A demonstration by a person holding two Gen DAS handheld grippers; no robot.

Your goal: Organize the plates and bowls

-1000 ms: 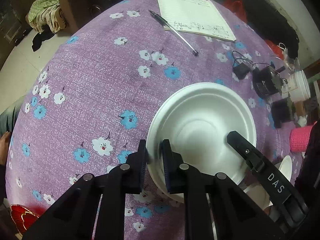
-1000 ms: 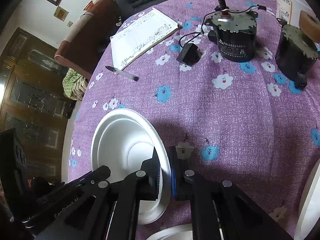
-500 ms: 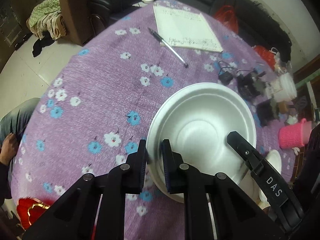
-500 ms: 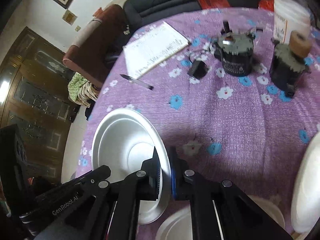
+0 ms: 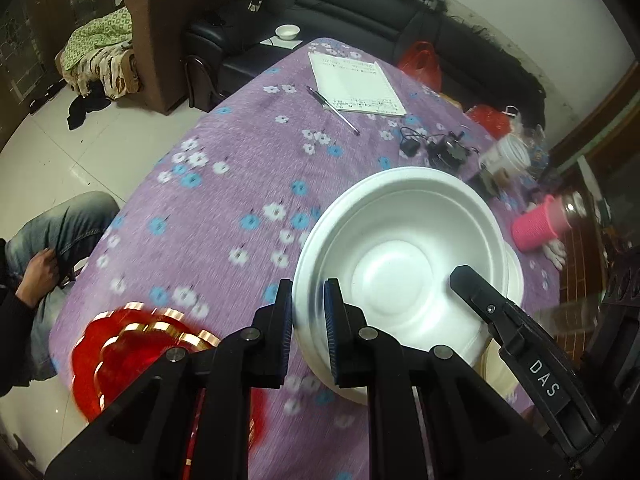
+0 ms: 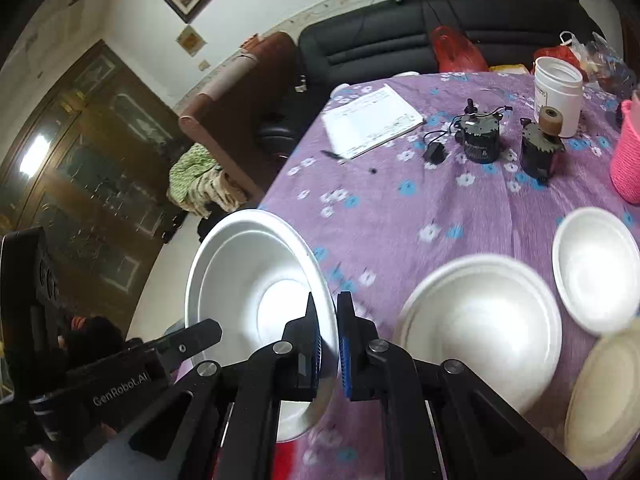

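A white foam bowl [image 5: 404,264] hangs in the air above the purple flowered tablecloth [image 5: 240,184], held from both sides. My left gripper [image 5: 308,332] is shut on its near-left rim. My right gripper [image 6: 329,344] is shut on the opposite rim of the same bowl [image 6: 256,288]. In the right wrist view a second white foam bowl [image 6: 480,320] sits on the cloth to the right, with a smaller white bowl [image 6: 596,268] beyond it and a cream plate [image 6: 604,396] at the right edge. A red plate with a gold rim [image 5: 132,344] lies at the near-left table edge.
A notepad [image 5: 352,84] and pen [image 5: 332,108] lie at the far side. Two black motors [image 6: 480,140] with wires, a white tub [image 6: 558,94] and a pink knitted cup [image 6: 626,164] stand at the right. A seated person's leg [image 5: 60,232] is left of the table.
Both grippers have risen with the bowl between them, so the table has dropped away. The red plate and the other bowls have come into view.
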